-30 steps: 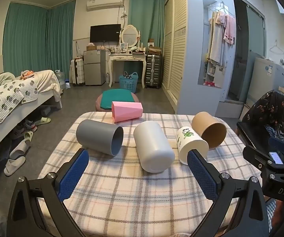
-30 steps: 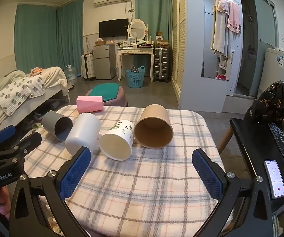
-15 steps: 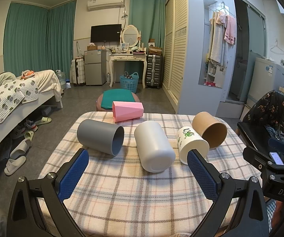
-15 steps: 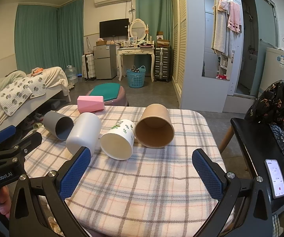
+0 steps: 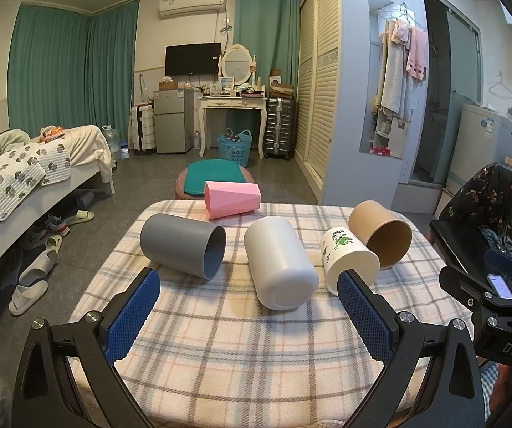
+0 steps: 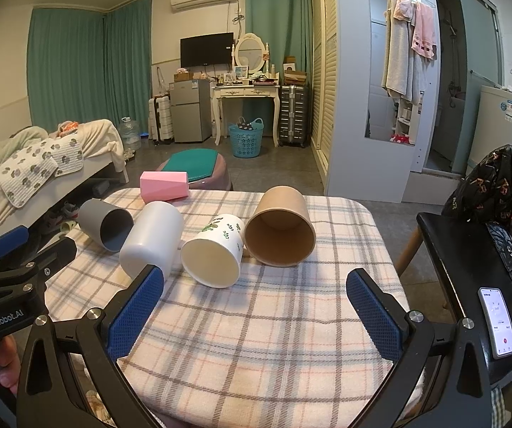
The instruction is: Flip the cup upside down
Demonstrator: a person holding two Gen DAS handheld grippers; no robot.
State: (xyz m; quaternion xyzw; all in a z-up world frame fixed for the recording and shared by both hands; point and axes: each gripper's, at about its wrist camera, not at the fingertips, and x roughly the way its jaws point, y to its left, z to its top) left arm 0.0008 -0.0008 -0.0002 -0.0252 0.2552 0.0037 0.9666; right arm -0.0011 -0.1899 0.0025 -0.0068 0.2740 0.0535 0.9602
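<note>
Several cups lie on their sides on a plaid-covered table point(image 5: 241, 349): a grey cup point(image 5: 181, 246), a plain white cup point(image 5: 279, 264), a white cup with a green print point(image 5: 347, 260), a brown paper cup point(image 5: 380, 239) and a pink faceted cup point(image 5: 231, 199) at the far edge. My left gripper point(image 5: 249, 310) is open and empty, just short of the plain white cup. My right gripper point(image 6: 256, 303) is open and empty, in front of the printed cup point(image 6: 215, 253) and the brown cup point(image 6: 281, 232). The left gripper's body point(image 6: 10, 285) shows at the left of the right wrist view.
A black chair point(image 6: 470, 285) with a phone point(image 6: 498, 321) on it stands right of the table. A bed point(image 5: 24, 185) is on the left, with slippers point(image 5: 31, 281) on the floor. A round stool with a green cushion point(image 5: 213, 174) stands beyond the table.
Both grippers have crept slightly forward toward the cups. The cups have not moved and both grippers stay open.
</note>
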